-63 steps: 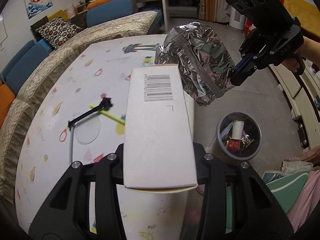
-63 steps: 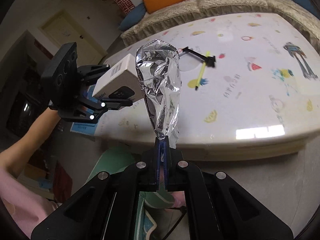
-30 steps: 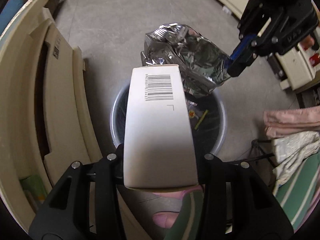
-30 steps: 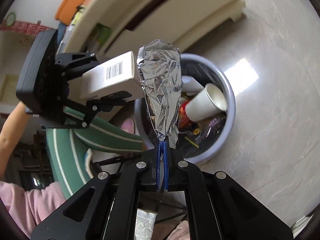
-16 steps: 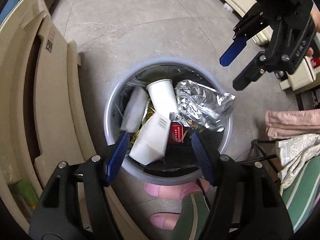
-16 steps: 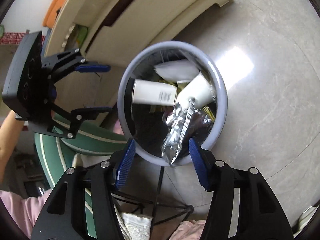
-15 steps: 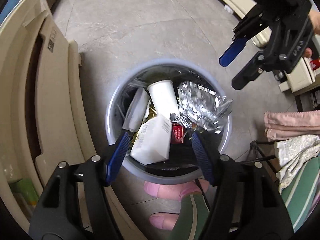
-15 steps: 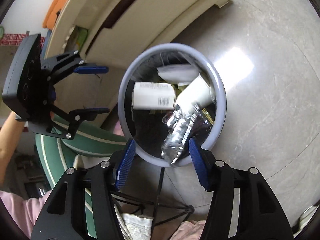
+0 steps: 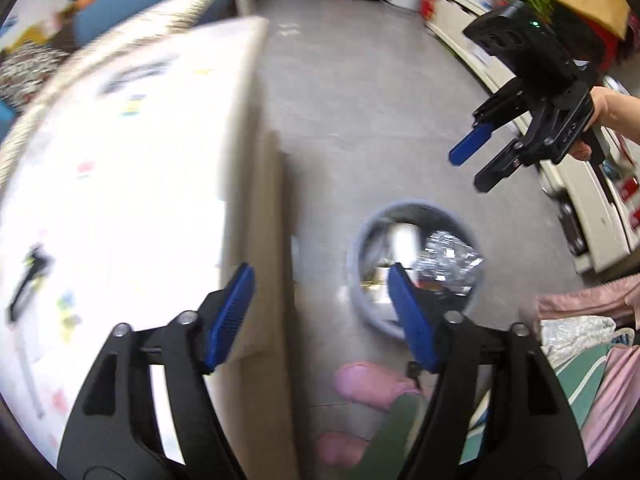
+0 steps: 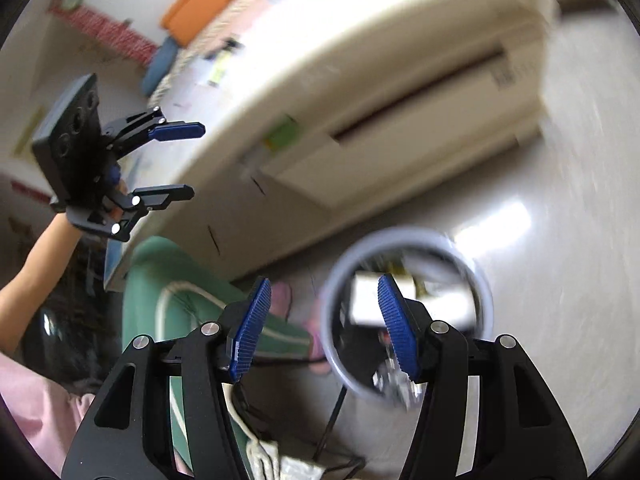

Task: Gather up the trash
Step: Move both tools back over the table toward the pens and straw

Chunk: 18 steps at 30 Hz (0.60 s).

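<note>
Both hand-held grippers are empty. The left hand-held gripper (image 9: 320, 312) has its blue pads spread wide, having just been opening, with nothing between them. The right hand-held gripper (image 10: 325, 330) also stands apart with a bare gap; in the left wrist view it hangs (image 9: 476, 168) above and to the right of the bin.

The trash now lies in the grey bin (image 9: 356, 248) on the floor, just beside the counter (image 9: 120, 160). The crumpled foil bag (image 9: 448, 252) sits at the right of the bin, with a white paper cup (image 9: 404, 236) to its left. From the right wrist view a white box (image 10: 368, 300) shows inside the rim.

All of it looks light. The foil should be thin, crinkly and slippery, so I would pinch it at a folded edge or seam. The box seems stiff enough to clamp across its flat faces. The cup would crush under a hard squeeze.

On the counter's left edge lies a thin black-and-yellow object (image 9: 28, 276), perhaps still to be collected; it looks slim and would want a pinch across its shaft.

Both views are badly smeared. The bottom of the bin is dark and partly covered by the near pads, so what else lies there I cannot tell. The counter's print and its far end are a blur.
</note>
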Available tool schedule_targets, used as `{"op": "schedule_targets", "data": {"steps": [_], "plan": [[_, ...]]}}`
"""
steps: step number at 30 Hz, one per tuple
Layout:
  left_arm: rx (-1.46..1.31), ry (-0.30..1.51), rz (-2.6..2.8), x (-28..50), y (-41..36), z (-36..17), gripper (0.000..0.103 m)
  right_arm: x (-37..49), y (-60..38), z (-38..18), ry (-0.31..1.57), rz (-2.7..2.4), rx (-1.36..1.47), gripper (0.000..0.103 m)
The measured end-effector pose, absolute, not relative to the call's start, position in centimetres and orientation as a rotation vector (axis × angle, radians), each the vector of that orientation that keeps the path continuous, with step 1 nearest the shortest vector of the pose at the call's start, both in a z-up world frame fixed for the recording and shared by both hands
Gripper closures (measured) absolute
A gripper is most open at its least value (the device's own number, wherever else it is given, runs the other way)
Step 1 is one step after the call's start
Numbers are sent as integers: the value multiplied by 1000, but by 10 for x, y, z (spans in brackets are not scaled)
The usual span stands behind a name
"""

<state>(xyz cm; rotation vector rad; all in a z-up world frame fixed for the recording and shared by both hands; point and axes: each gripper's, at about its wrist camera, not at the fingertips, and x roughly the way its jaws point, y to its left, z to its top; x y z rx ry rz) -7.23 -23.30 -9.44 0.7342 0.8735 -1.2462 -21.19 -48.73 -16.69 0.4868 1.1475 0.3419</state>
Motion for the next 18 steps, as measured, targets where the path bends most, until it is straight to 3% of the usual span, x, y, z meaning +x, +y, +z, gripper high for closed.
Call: {"op": "schedule_targets", "data": {"steps": [8,18], "plan": [[659,810,-1000,18,-125,-46,26,-92,-411,-89,1058,503,233,46],[591,850,-794,135,-53,-67,26,85,-298,-51,965,654,28,46]]}}
